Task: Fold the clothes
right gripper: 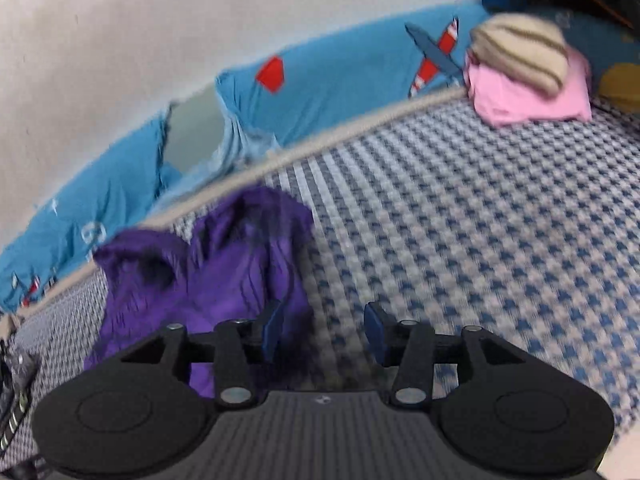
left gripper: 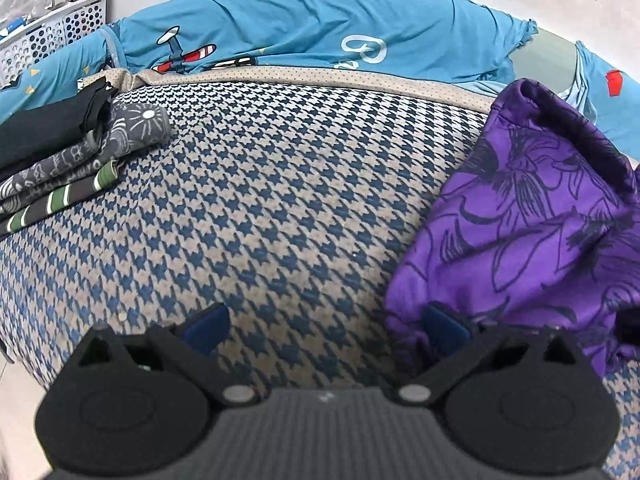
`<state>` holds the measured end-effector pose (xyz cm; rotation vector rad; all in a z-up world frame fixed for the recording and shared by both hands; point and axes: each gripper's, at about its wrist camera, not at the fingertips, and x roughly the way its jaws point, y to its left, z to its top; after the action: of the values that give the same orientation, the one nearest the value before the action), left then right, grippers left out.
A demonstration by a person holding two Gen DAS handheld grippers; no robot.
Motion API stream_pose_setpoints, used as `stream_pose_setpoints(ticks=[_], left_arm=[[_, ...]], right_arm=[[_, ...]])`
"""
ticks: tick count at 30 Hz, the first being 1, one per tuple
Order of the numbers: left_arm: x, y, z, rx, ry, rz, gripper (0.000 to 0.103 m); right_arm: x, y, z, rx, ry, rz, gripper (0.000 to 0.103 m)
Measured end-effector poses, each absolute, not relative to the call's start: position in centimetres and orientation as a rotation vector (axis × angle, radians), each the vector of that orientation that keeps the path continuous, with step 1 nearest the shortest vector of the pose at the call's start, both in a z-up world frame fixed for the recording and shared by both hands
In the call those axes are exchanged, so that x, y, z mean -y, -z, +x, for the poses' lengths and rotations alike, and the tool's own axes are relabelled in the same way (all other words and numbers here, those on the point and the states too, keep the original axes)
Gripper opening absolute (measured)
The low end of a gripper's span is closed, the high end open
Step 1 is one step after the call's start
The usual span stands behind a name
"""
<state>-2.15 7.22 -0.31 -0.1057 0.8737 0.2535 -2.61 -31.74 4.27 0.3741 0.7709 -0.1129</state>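
Purple fabric with dark floral line-drawing, a crumpled garment (left gripper: 532,216), lies bunched on a bed covered in a blue-and-beige houndstooth blanket (left gripper: 280,184). In the left wrist view it sits at the right side, and the left gripper (left gripper: 326,326) hovers low over the blanket with its jaws spread wide. Its right blue fingertip (left gripper: 446,326) is touching or just beside the garment's lower edge; nothing is held between the fingers.

In the right wrist view, which is blurred, the same purple garment (right gripper: 224,276) lies left of centre. The right gripper (right gripper: 324,332) is also spread wide and holding nothing, its left fingertip (right gripper: 274,330) in front of the garment's edge.

At the left of the left wrist view rests a stack of folded clothes (left gripper: 60,160): black on top, grey patterned below, green-striped at the bottom. A blue cartoon-print sheet (left gripper: 320,28) with aeroplanes runs along the wall behind the blanket. A white perforated basket (left gripper: 52,36) stands in the far left corner. In the right wrist view, a folded pink cloth (right gripper: 528,96) with a beige striped item (right gripper: 520,52) on top sits at the far right of the bed.
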Motion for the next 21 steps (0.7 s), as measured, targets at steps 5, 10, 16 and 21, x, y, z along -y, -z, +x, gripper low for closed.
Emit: stream_pose_setpoints(ticks=[5,10,16,21], left_arm=[[-7.5,0.2,-2.3,-0.875,-0.238,-0.111,0.103],[-8.0,0.0,-2.4,-0.876,-0.230,-0.124,0.103],[-8.4,0.0,-2.5,-0.880,-0.225,-0.128,0.103],[-8.9,0.1,-2.8,-0.883,-0.222,-0.135,0.103]], right_arm=[[28.8,-6.6,-4.0,-0.846,0.063,0.243,0.049],[25.0,-11.3,-6.0,-0.877,0.023,0.144,0.059],[20.4,-17.2,-9.9,-0.850,-0.071,0.100,0.068],[16.3,-21.7,-13.4,-0.818,-0.164,0.062,0.072]])
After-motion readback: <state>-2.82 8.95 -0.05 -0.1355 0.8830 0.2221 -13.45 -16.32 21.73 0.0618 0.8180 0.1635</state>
